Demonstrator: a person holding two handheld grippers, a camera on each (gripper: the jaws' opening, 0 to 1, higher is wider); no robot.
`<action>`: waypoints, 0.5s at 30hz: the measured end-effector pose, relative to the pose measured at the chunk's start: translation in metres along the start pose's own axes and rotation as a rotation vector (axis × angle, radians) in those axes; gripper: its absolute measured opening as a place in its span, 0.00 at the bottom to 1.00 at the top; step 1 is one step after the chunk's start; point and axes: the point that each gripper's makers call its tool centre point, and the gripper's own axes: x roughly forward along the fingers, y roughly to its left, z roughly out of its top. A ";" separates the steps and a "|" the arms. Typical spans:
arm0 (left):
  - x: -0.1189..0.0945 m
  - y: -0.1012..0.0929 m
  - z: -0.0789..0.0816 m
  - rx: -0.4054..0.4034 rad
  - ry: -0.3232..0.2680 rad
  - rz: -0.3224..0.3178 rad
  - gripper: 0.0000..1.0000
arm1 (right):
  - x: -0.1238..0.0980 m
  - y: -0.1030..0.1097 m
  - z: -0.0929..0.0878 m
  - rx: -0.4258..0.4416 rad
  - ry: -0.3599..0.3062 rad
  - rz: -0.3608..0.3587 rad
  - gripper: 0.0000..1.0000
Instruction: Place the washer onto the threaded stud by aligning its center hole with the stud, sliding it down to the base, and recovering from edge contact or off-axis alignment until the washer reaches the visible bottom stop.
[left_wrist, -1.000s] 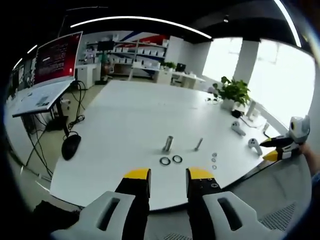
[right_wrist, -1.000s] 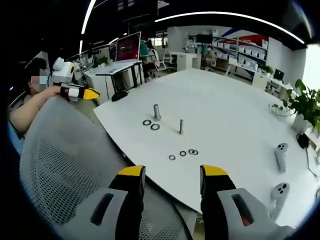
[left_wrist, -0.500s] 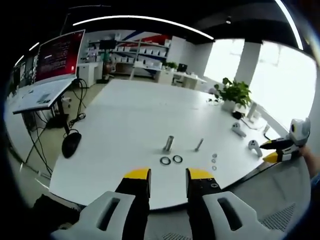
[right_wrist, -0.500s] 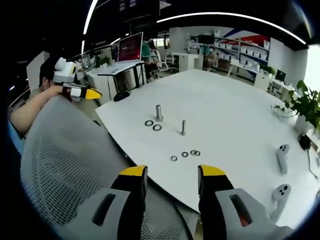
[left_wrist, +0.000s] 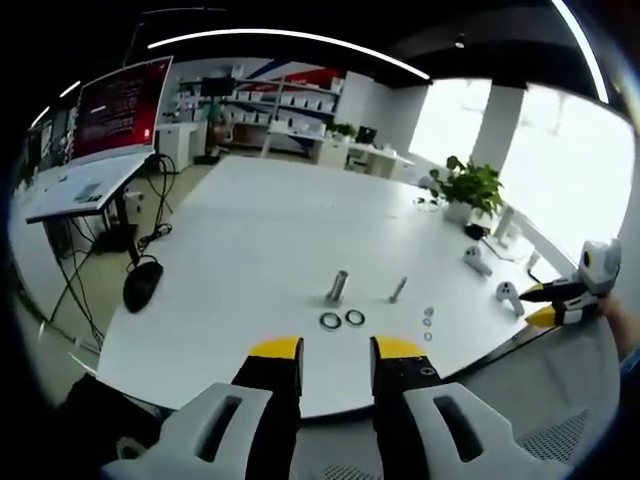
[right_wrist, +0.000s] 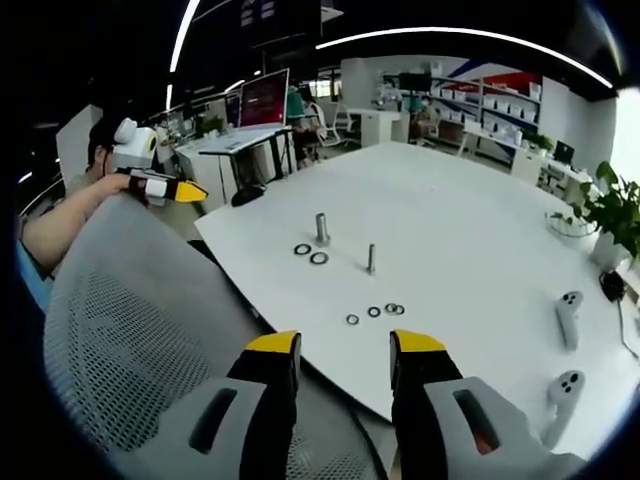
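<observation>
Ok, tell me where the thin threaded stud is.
In the right gripper view the thin threaded stud stands upright on the white table, right of the thicker post, beyond the row of small washers.

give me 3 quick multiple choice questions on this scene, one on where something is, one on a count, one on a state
1. Where do the two big washers lie?
A. on the thick stud
B. on the table beside the thick stud
C. on the chair

2. How many studs stand on the table?
A. one
B. two
C. four

3. How is the right gripper?
A. open, holding nothing
B. shut on a washer
C. shut on a stud

Key:
1 B, both rings lie flat next to the thick stud.
2 B, the thick stud and a thin stud stand upright.
3 A, its yellow-tipped fingers stand apart with nothing between them, short of the table edge.
</observation>
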 end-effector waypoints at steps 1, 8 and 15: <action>0.000 0.000 0.000 -0.002 0.001 0.001 0.24 | 0.000 0.000 0.000 0.000 0.000 0.001 0.37; 0.000 0.000 0.000 -0.005 0.001 0.006 0.24 | 0.000 0.003 -0.002 0.005 0.005 0.016 0.37; 0.000 0.001 0.000 -0.003 0.001 0.014 0.23 | -0.001 0.003 0.000 -0.004 -0.006 0.020 0.37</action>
